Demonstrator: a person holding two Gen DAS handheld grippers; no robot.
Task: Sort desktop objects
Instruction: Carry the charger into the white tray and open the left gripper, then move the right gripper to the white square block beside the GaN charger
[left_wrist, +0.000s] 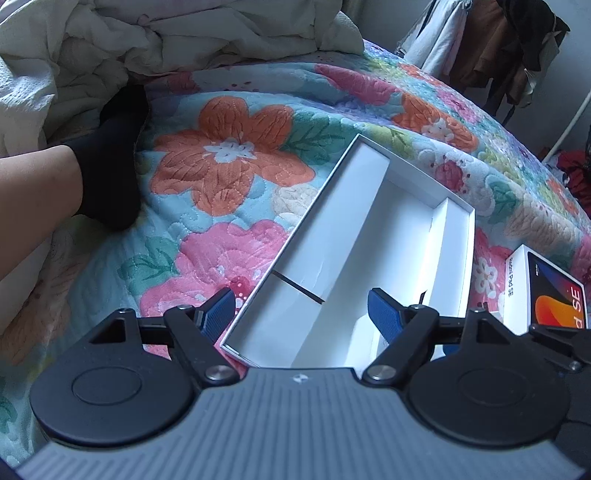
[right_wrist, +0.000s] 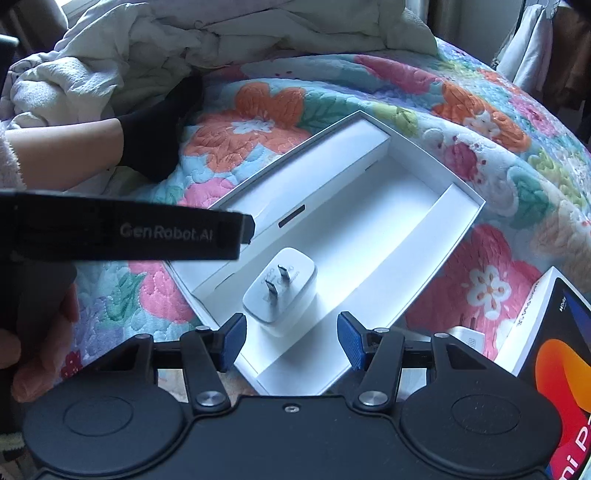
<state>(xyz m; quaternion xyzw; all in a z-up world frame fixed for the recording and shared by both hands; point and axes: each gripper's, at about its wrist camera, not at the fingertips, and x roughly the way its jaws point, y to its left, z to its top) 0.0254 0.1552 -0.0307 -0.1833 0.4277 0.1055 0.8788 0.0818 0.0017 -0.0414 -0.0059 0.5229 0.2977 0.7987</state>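
Observation:
An open white box (left_wrist: 369, 229) lies on a floral quilt (left_wrist: 229, 155). My left gripper (left_wrist: 303, 312) hovers open over the box's near corner, with nothing between its blue pads. In the right wrist view a white charger plug (right_wrist: 280, 291) lies in the box (right_wrist: 369, 236), its two prongs up. My right gripper (right_wrist: 291, 339) stands open just short of the plug, one pad on either side of it and not touching it. The plug does not show in the left wrist view. The left gripper's black body (right_wrist: 147, 232) crosses the box's left side.
The box lid printed "Redmi Pad SE" (left_wrist: 546, 291) (right_wrist: 554, 350) lies to the right, a small white item (right_wrist: 465, 338) beside it. A person's foot in a black sock (left_wrist: 114, 155) rests at the left. A crumpled white duvet (left_wrist: 166, 40) fills the back. Clothes (left_wrist: 491, 44) hang at far right.

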